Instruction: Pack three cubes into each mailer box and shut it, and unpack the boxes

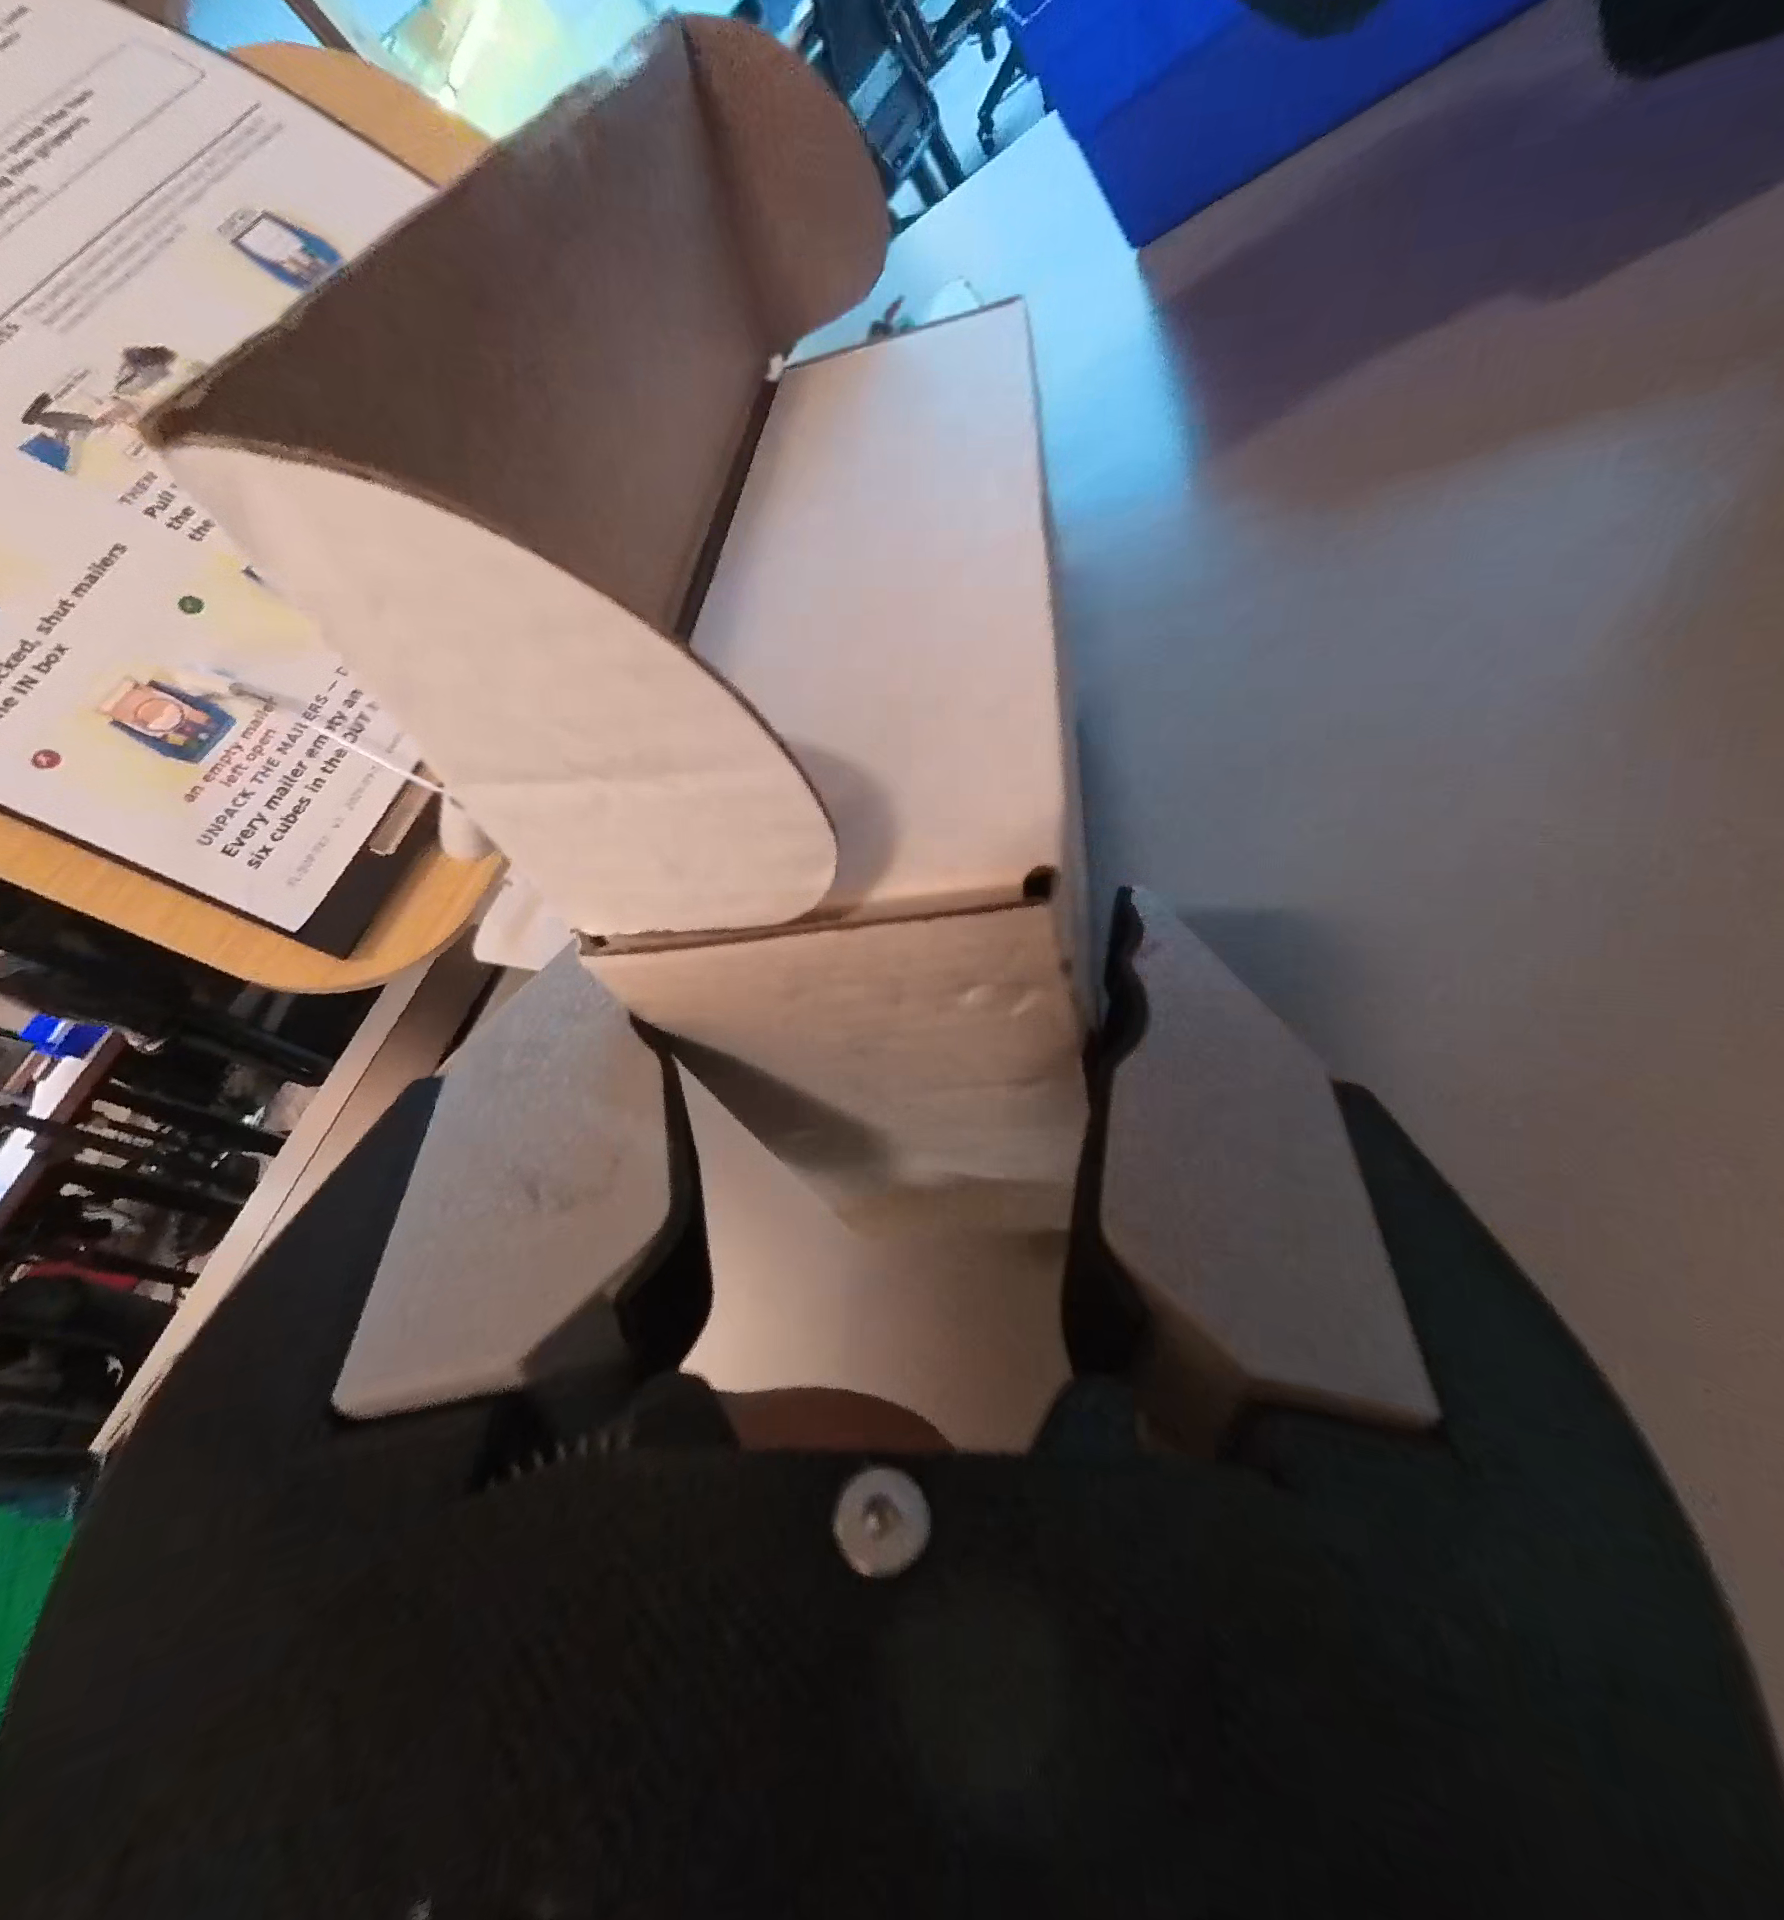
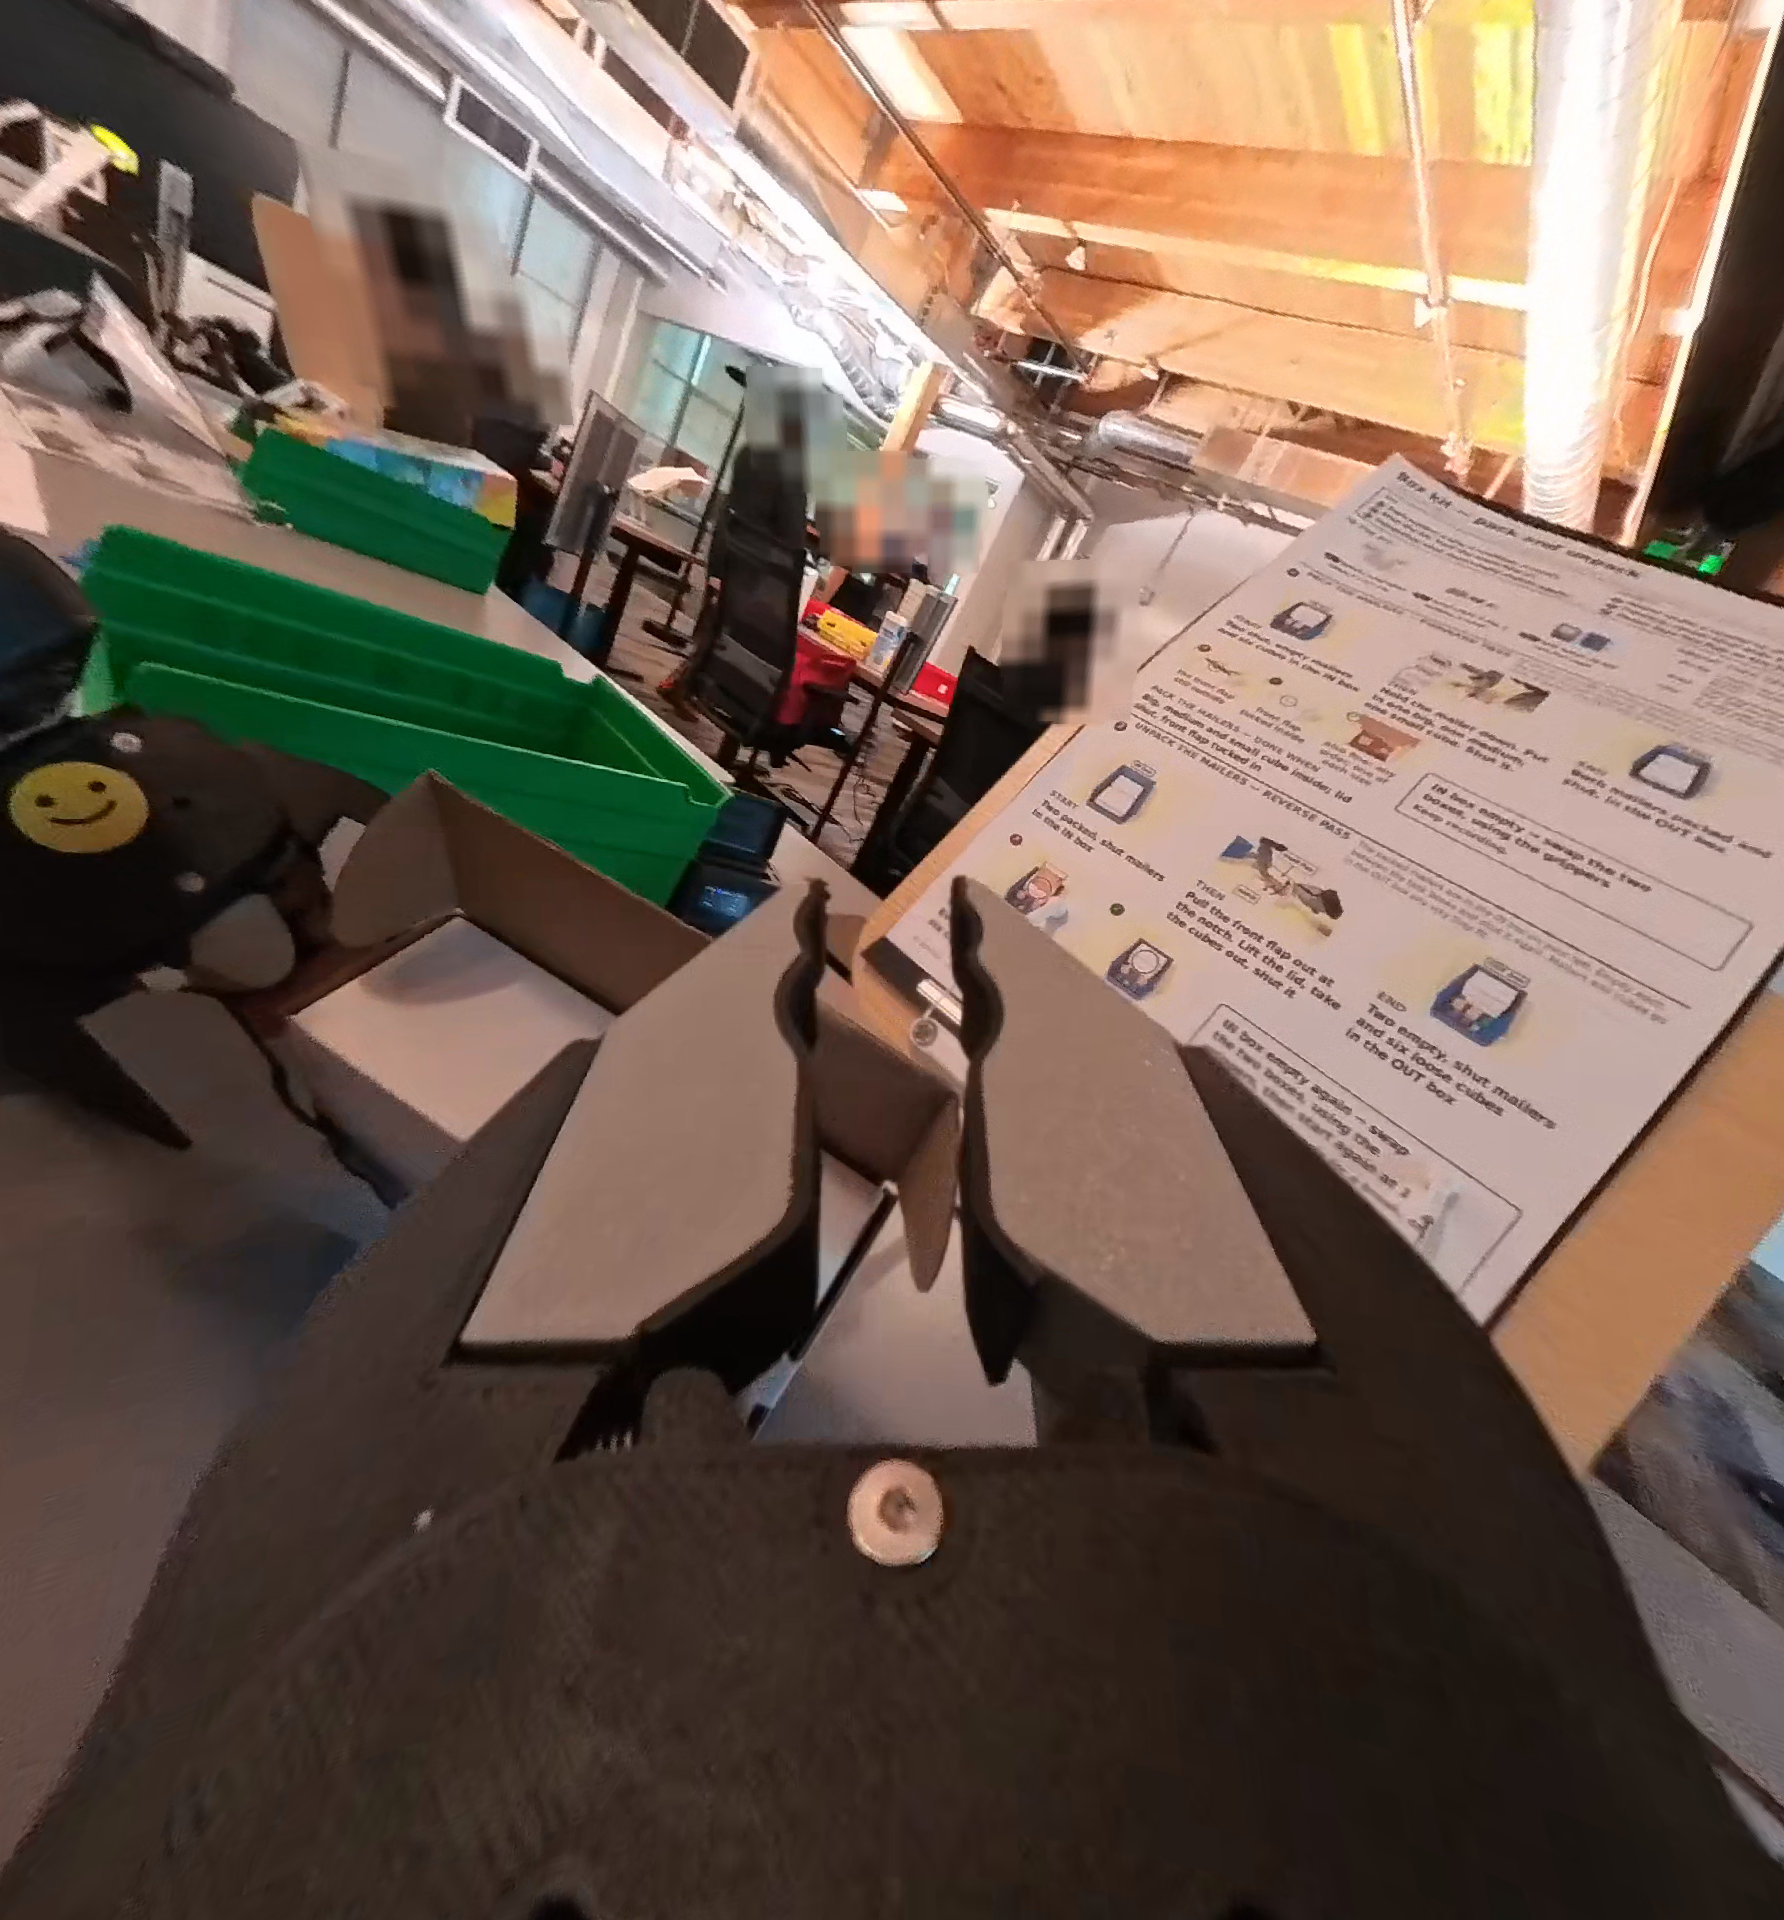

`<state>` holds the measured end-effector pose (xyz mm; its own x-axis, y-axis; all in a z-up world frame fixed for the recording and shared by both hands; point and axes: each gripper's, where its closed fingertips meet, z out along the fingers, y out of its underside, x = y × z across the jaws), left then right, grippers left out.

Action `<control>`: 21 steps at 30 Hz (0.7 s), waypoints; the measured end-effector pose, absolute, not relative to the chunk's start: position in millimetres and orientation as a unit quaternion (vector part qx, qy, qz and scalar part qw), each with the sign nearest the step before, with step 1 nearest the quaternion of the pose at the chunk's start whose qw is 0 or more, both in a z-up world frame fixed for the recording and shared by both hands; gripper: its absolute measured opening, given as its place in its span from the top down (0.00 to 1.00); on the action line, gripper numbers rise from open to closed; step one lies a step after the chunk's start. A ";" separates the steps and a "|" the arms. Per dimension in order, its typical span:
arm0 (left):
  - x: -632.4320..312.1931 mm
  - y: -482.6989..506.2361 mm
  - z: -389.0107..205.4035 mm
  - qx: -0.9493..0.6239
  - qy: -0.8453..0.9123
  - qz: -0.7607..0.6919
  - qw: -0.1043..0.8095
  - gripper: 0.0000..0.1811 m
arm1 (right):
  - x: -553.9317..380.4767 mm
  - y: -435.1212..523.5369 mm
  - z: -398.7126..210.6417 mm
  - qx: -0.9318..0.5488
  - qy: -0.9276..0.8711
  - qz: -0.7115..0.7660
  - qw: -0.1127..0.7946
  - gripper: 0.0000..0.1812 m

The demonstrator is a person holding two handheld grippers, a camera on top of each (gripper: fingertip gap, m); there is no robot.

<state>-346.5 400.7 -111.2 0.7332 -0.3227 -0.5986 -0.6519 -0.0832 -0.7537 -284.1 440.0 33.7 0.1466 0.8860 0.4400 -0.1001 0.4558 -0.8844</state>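
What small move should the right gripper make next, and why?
Probably close the right gripper on the brown rounded cardboard lid flap. The flap stands between its jaws, which look slightly apart, while the left gripper clamps the white cardboard mailer box steady.

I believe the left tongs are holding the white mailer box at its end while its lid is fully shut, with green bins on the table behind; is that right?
Not quite: the lid is open, raised off the mailer box, as the left wrist view shows. The rest holds: the left tongs grip the box's end, and green bins sit on the table behind.
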 end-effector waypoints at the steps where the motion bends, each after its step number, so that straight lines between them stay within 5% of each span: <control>1: -348.5 401.4 -111.1 -0.724 0.333 0.142 0.587 0.54 | -283.6 437.7 34.5 -0.361 -0.539 0.380 0.660 0.87; 6: -354.7 403.1 -110.7 -0.727 0.320 0.143 0.590 0.54 | -283.2 410.5 31.5 -0.317 -0.577 0.413 0.629 0.79; 12: -357.8 401.9 -110.9 -0.735 0.310 0.118 0.592 0.55 | -287.5 358.8 -21.3 -0.261 -0.716 0.420 0.493 0.77; 21: -327.4 387.5 -113.1 -0.720 0.366 0.056 0.587 0.55 | -313.4 381.4 -78.7 -0.266 -0.781 0.185 0.534 0.66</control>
